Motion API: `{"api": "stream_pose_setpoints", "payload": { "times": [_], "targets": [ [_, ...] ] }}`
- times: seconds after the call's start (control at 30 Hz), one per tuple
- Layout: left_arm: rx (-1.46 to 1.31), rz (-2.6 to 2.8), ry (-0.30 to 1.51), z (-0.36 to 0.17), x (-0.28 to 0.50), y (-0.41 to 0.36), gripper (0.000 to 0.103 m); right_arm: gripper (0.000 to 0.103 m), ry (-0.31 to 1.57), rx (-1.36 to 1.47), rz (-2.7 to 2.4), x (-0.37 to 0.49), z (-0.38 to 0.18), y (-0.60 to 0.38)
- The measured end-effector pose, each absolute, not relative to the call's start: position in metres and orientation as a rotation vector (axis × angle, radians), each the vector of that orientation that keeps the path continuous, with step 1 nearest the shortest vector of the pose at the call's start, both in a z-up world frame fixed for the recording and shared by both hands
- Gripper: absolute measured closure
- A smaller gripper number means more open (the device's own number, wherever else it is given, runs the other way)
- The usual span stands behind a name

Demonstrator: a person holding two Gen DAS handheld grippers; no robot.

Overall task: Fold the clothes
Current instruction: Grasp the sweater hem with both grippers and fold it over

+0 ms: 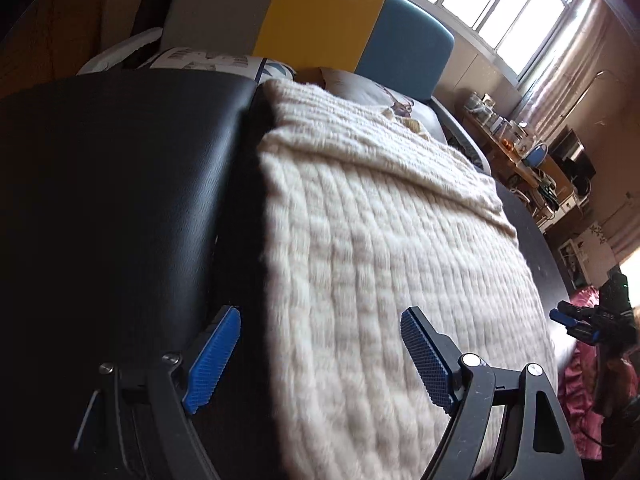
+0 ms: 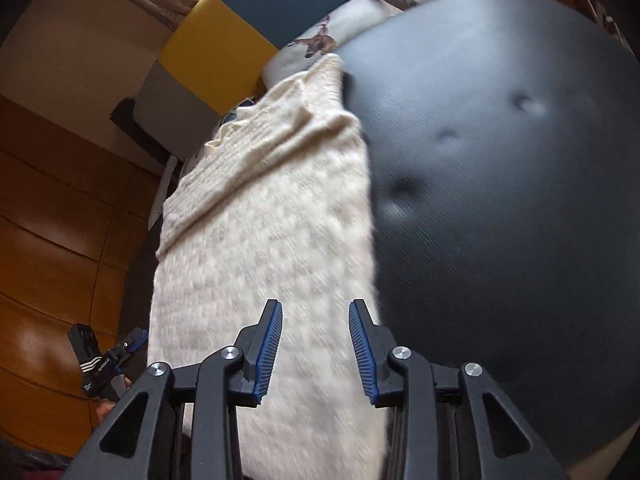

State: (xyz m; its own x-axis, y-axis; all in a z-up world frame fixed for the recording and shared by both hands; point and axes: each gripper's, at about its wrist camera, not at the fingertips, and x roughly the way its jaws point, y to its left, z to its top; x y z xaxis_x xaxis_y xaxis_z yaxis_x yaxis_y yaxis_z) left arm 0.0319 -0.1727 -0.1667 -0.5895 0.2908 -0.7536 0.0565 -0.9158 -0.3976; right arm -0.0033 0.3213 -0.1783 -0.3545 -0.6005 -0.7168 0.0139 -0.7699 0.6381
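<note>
A cream knitted garment [image 1: 380, 240] lies flat as a long folded strip on a black padded surface [image 1: 120, 200]. My left gripper [image 1: 320, 360] hovers over its near end, open wide, one blue pad over the black surface and the other over the knit. In the right wrist view the same garment [image 2: 272, 240] runs away from me along the black surface [image 2: 500, 200], with a folded layer at its far end. My right gripper [image 2: 316, 350] is open just above the garment's near edge, holding nothing. Each gripper shows in the other's view: the right gripper [image 1: 576, 324], the left gripper [image 2: 120, 356].
Beyond the surface stands a bed with a grey, yellow and blue headboard [image 1: 320, 20] and printed pillows [image 1: 384, 96]. A cluttered desk [image 1: 520, 148] sits under the window. A wooden wardrobe [image 2: 48, 240] is on one side, pink fabric [image 1: 580, 380] on the other.
</note>
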Motion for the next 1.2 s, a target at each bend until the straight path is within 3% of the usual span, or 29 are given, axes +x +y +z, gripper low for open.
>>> {"api": "stream_pose_setpoints", "payload": {
  "times": [0.17, 0.27, 0.63, 0.87, 1.1, 1.13, 1.17, 1.2],
  "targets": [
    [-1.381, 2.537, -0.639, -0.179, 0.086, -0.175, 0.018, 0.063, -1.083, 1.46, -1.974, 0.045, -0.215, 0.36],
    [-1.37, 2.536, -0.631, -0.179, 0.088, -0.172, 0.013, 0.063, -1.145, 1.421, -1.832, 0.047, -0.228, 0.351],
    [-1.33, 2.534, -0.603, -0.18, 0.098, -0.159, 0.003, 0.063, -0.969, 1.43, -1.875, 0.034, -0.214, 0.307],
    [-1.367, 2.514, -0.617, -0.178, 0.091, -0.148, 0.003, 0.063, -1.007, 1.378, -1.944, 0.041, -0.21, 0.307],
    [-1.431, 2.493, -0.679, -0.177, 0.08, -0.148, 0.003, 0.063, -0.899, 1.391, -1.898, 0.04, -0.206, 0.304],
    [-1.438, 2.5, -0.666, -0.176, 0.079, -0.147, 0.005, 0.064, -0.904, 1.395, -1.9, 0.04, -0.206, 0.306],
    [-1.447, 2.509, -0.653, -0.176, 0.078, -0.145, 0.022, 0.064, -0.909, 1.398, -1.901, 0.041, -0.206, 0.308],
    [-1.47, 2.533, -0.639, -0.177, 0.075, -0.145, 0.049, 0.064, -0.898, 1.396, -1.91, 0.042, -0.205, 0.309]
  ]
}}
